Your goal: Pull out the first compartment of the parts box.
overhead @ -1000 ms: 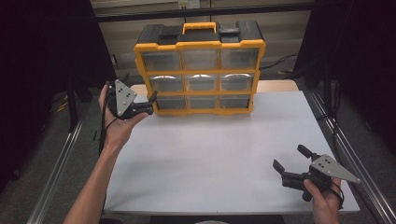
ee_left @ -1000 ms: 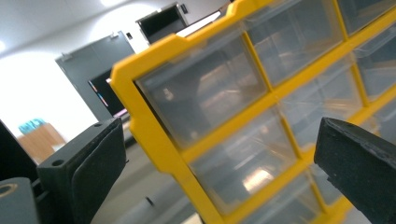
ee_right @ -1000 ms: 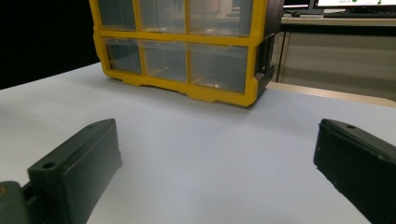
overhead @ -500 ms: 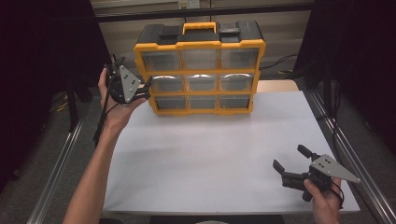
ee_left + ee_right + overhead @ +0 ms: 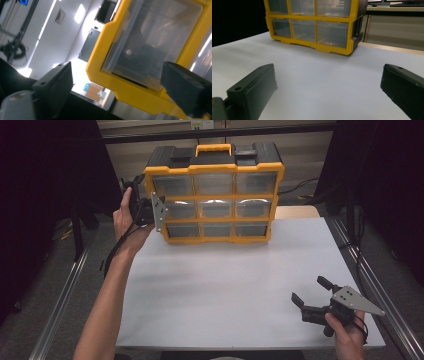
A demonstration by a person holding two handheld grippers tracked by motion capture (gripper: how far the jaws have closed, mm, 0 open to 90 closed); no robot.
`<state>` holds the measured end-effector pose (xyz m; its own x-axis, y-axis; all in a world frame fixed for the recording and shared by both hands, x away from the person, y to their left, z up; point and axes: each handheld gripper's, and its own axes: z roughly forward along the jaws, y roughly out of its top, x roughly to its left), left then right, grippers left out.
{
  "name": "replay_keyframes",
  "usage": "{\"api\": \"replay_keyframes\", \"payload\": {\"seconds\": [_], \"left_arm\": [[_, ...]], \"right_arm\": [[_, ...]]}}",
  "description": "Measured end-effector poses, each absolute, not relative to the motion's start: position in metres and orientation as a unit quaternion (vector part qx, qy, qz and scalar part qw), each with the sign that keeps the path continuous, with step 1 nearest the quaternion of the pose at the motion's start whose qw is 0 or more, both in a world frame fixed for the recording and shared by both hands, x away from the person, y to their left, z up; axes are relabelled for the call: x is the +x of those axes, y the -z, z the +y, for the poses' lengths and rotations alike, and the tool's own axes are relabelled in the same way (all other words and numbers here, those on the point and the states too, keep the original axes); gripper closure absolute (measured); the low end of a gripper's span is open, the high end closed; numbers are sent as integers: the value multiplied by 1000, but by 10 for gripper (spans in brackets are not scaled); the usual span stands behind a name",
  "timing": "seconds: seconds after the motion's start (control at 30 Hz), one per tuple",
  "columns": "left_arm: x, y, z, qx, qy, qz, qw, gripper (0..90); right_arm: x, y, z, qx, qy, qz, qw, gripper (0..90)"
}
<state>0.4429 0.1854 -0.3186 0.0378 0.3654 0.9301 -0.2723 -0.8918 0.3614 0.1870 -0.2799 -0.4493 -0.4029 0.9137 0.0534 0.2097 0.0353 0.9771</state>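
Left tongs (image 5: 150, 210) – raised off the counter (image 5: 225, 285) at the left end of the yellow drawer organizer (image 5: 215, 195). In the left gripper view the jaws stand wide apart with the organizer's yellow corner frame and one clear drawer (image 5: 150, 42) between them; nothing is gripped. Whether either jaw touches the frame cannot be told.

Left arm pose: forearm runs up from the lower left of the high view, wrist cocked back, palm toward the organizer, grey plate facing the cabinet's side.

Organizer: upright at the far edge of the counter, three rows of three clear drawers, all look pushed in, black top with yellow handle (image 5: 213, 149).

Step in hand, as judged: lining the left tongs up on a drawer in the left column. To do it well, bring the jaws square to the drawer front rather than the frame, settle on the drawer's lip, close only once the lip sits between the pads, then pull straight out so the drawer does not bind. The cabinet may slide or tip if pulled off-axis.

Right tongs (image 5: 312, 295) – low at the near right corner of the counter, well apart from the organizer, jaws wide open and empty, pointed toward it. Right hand (image 5: 345, 330) grips from below – a resting pose.
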Motion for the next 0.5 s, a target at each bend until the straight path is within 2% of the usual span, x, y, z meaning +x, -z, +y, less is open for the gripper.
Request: {"api": "replay_keyframes", "payload": {"seconds": [0.07, 0.2, 0.27, 0.3, 0.33, 0.5], "left_arm": [[442, 319, 184, 687, -701, 17, 192, 158], [442, 318, 181, 686, -703, 6, 187, 190], [441, 320, 180, 692, -703, -10, 166, 259], [441, 321, 179, 694, -700, -13, 165, 259], [442, 321, 178, 696, -700, -21, 158, 322], [448, 321, 177, 689, -710, -38, 141, 348]], "right_arm": [[188, 450, -280, 439, -538, 640, 328, 0], [188, 450, -280, 440, -538, 639, 328, 0], [187, 450, -280, 436, -538, 642, 329, 0], [187, 450, -280, 436, -538, 642, 329, 0], [187, 450, -280, 435, -538, 643, 329, 0], [188, 450, -280, 436, -538, 644, 327, 0]]}}
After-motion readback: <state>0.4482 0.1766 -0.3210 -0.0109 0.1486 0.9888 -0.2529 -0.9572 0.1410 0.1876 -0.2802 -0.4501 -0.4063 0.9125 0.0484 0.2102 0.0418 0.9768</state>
